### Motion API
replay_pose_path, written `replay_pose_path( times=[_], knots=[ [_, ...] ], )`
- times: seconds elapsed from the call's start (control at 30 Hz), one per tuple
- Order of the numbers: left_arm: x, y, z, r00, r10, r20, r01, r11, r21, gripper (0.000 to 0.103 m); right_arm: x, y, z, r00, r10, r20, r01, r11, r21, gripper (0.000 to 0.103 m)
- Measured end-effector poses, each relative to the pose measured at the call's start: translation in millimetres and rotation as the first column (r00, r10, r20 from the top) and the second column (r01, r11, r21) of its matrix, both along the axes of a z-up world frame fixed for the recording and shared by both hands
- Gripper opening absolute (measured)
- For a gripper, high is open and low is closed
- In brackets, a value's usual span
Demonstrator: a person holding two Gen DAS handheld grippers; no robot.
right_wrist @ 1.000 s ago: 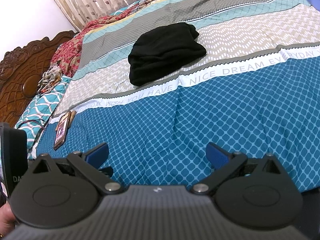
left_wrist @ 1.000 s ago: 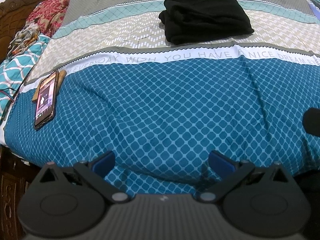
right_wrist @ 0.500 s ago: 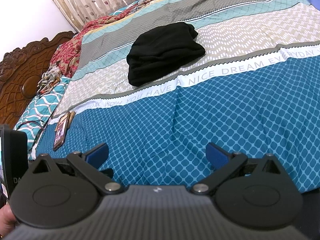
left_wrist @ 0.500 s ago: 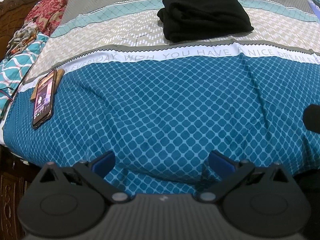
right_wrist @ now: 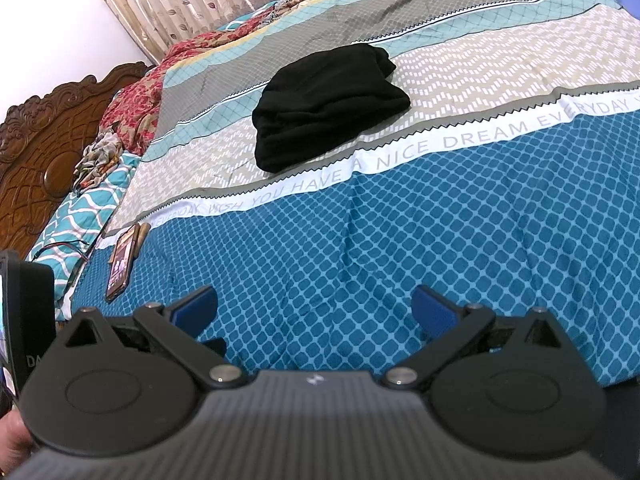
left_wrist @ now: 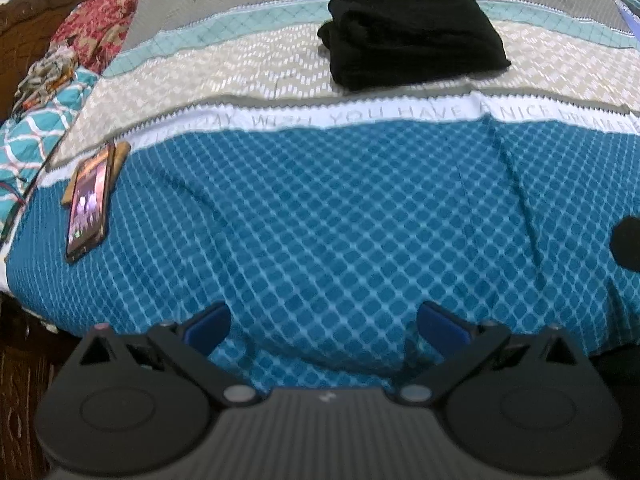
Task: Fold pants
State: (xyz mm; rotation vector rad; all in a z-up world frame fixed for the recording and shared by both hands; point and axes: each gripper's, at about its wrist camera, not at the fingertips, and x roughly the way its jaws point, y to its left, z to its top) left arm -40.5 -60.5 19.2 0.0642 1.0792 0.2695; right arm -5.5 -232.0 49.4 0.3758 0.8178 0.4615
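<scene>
Since the earlier frames almost nothing has shifted: both views have crept a little, the black pants sitting slightly differently in frame, while the pants themselves lie where they lay, as do the other things on the bed.

Going left to right, a phone [left_wrist: 89,205] lies on the blue diamond-patterned part of the bed [left_wrist: 340,216], near its left edge and well apart from the task's thing. The left gripper [left_wrist: 324,322] hovers over the near edge of the bed with its fingers [left_wrist: 208,322] spread wide and nothing between them. The pants [left_wrist: 412,34] lie far ahead of it and a little to the right, beyond the lettered white stripe, bundled into a compact mound whose long axis runs roughly across the view.

In the right wrist view, the right gripper [right_wrist: 316,310] is likewise spread wide and empty, with the pants [right_wrist: 328,104] straight ahead. Neither gripper touches the cloth. Judging from the views, both are about equally far off, the right one lined up more squarely.

The pants look already bundled rather than spread flat.
</scene>
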Motion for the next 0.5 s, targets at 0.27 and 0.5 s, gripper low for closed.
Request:
replay_pose_path(
  times=[0.27, 0.5],
  knots=[
    [29, -4, 42, 0.993, -0.018, 0.115, 0.021, 0.999, -0.026, 0.103, 13, -5, 27, 0.998, -0.008, 0.069, 0.009, 1.0, -0.003, 0.103],
    [49, -15, 69, 0.981, -0.035, 0.188, 0.045, 0.998, -0.05, 0.103, 21, -14, 51, 0.988, -0.038, 0.153, 0.04, 0.999, -0.013, 0.103]
  ],
)
